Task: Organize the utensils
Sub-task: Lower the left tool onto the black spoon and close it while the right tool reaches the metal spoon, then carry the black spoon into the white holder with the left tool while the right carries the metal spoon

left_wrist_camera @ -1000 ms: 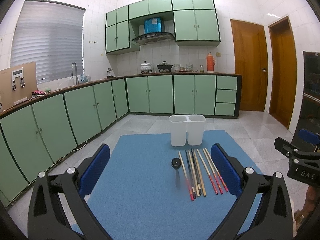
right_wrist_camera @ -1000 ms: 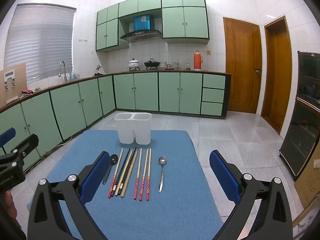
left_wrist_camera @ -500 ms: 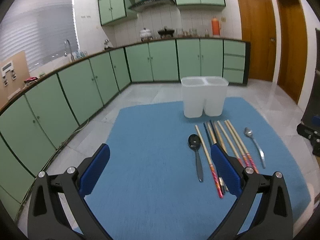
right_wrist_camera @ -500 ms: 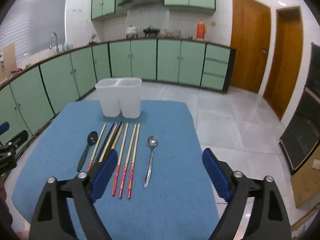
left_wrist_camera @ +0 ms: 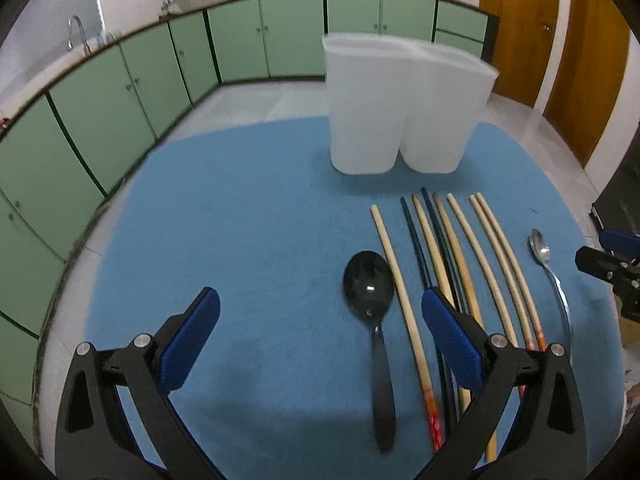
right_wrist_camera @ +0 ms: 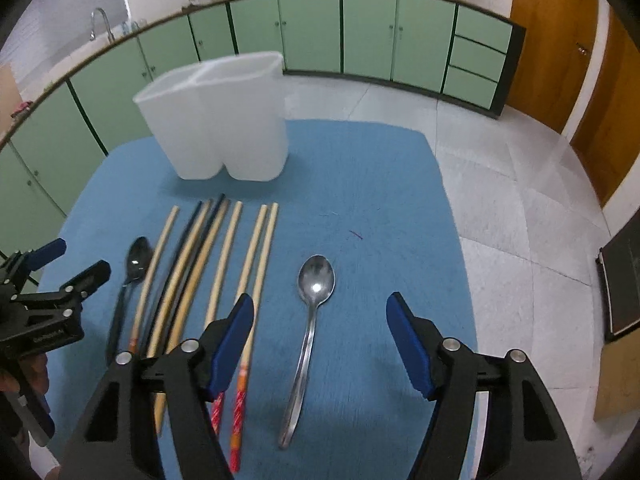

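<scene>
A white two-compartment holder (left_wrist_camera: pixel 404 108) (right_wrist_camera: pixel 220 120) stands at the far side of a blue mat (left_wrist_camera: pixel 260 220) (right_wrist_camera: pixel 368 184). Several chopsticks (left_wrist_camera: pixel 460 256) (right_wrist_camera: pixel 224 264) lie side by side in front of it. A black spoon (left_wrist_camera: pixel 370 304) (right_wrist_camera: pixel 132 276) lies left of them, a silver spoon (right_wrist_camera: pixel 312 320) (left_wrist_camera: pixel 548 272) to their right. My left gripper (left_wrist_camera: pixel 320 304) is open, low over the mat, the black spoon between its fingers nearer the right one. My right gripper (right_wrist_camera: pixel 320 312) is open, straddling the silver spoon's handle.
Green kitchen cabinets (right_wrist_camera: pixel 368 32) line the back and left walls. Wooden doors (right_wrist_camera: pixel 560 40) stand at the right. A tiled floor (right_wrist_camera: pixel 520 200) lies beyond the mat's right edge. The other gripper shows at the left edge of the right wrist view (right_wrist_camera: pixel 44 312).
Both grippers have tilted down and moved forward and lower toward the mat. The utensils and holder now fill much more of both views. Both grippers stay open.
</scene>
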`<state>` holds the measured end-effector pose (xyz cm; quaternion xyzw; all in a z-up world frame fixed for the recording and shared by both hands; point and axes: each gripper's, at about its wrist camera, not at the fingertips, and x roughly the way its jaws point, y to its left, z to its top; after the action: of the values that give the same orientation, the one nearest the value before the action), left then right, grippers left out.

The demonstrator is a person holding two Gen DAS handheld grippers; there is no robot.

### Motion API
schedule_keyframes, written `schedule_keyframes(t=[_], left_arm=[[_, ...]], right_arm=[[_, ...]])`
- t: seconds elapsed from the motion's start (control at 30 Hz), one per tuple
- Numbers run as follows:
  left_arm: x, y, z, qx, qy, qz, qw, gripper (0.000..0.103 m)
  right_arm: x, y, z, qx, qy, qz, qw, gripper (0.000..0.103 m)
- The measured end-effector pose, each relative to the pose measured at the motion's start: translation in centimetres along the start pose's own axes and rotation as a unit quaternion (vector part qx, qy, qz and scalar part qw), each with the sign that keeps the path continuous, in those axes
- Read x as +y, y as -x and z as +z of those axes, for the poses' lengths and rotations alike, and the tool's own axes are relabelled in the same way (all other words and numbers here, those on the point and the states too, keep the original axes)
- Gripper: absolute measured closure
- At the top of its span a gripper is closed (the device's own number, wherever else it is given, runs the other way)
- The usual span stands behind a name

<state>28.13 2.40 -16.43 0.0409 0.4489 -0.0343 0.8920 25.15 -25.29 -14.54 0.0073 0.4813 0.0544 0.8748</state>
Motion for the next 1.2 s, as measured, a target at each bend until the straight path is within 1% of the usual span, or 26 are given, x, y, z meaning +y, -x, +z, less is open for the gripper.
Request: schedule_keyframes(t=[0.17, 0.23, 0.3, 0.37, 0.47, 0.6, 0.63, 0.7, 0.8, 0.87, 0.97, 1.03, 1.1, 1.17, 1.2], left_arm=[[-0.2, -2.5, 0.7, 0.019, 0.008, -0.009, 0.9998, 0.005], [0.0, -3.3, 0.9, 0.027, 0.012, -0.013, 0.9995, 0.010], [0.4, -3.4, 0.9, 0.040, 0.018, -0.023, 0.9988, 0.027], [0.7, -3.6, 0.9, 0.046, 0.027, -0.037, 0.9979, 0.029], [0.7, -3.3, 0.9, 0.039, 0.026, -0.044, 0.9979, 0.032], [0.3, -3.3, 0.9, 0.028, 0.023, -0.050, 0.9981, 0.047], [0.3, -3.2, 0.9, 0.025, 0.022, -0.052, 0.9981, 0.049], [-0.1, -2.9, 0.7, 0.020, 0.016, -0.051, 0.9984, 0.059], [-0.1, -3.1, 0.5, 0.013, 0.007, -0.047, 0.9988, 0.067], [0.2, -3.3, 0.8, 0.012, 0.006, -0.048, 0.9987, 0.069], [0.4, -3.4, 0.9, 0.011, 0.010, -0.049, 0.9987, 0.070], [0.3, -3.6, 1.0, 0.013, 0.016, -0.050, 0.9985, 0.065], [0.2, -3.6, 1.1, 0.016, 0.017, -0.056, 0.9982, 0.052], [0.0, -3.8, 1.2, 0.017, 0.017, -0.053, 0.9983, 0.049], [0.0, -3.9, 1.2, 0.017, 0.016, -0.048, 0.9986, 0.050]], right_arm=[[-0.2, -1.4, 0.4, 0.012, -0.001, 0.002, 1.000, 0.036], [-0.2, -1.8, 0.7, 0.016, -0.001, 0.001, 1.000, 0.036], [-0.3, -2.2, 0.8, 0.019, 0.000, 0.002, 1.000, 0.036], [-0.4, -2.4, 0.9, 0.022, 0.003, 0.004, 1.000, 0.036], [-0.5, -2.9, 1.2, 0.026, 0.003, 0.004, 1.000, 0.036], [-0.4, -3.5, 1.6, 0.031, 0.003, 0.009, 0.999, 0.041], [-0.4, -3.6, 1.7, 0.033, 0.004, 0.010, 0.999, 0.042], [-0.4, -3.8, 1.8, 0.037, 0.002, 0.010, 0.999, 0.043], [-0.4, -4.2, 1.9, 0.043, -0.002, 0.006, 0.999, 0.046], [-0.5, -4.5, 2.1, 0.047, -0.008, 0.003, 0.999, 0.046], [-0.7, -5.0, 2.3, 0.054, -0.016, 0.007, 0.998, 0.048], [-0.8, -5.5, 2.5, 0.063, -0.024, 0.006, 0.998, 0.048], [-1.0, -5.8, 2.4, 0.068, -0.029, 0.005, 0.997, 0.049], [-0.9, -6.2, 2.4, 0.072, -0.026, 0.001, 0.997, 0.050], [-0.8, -6.3, 2.4, 0.071, -0.023, -0.003, 0.997, 0.050]])
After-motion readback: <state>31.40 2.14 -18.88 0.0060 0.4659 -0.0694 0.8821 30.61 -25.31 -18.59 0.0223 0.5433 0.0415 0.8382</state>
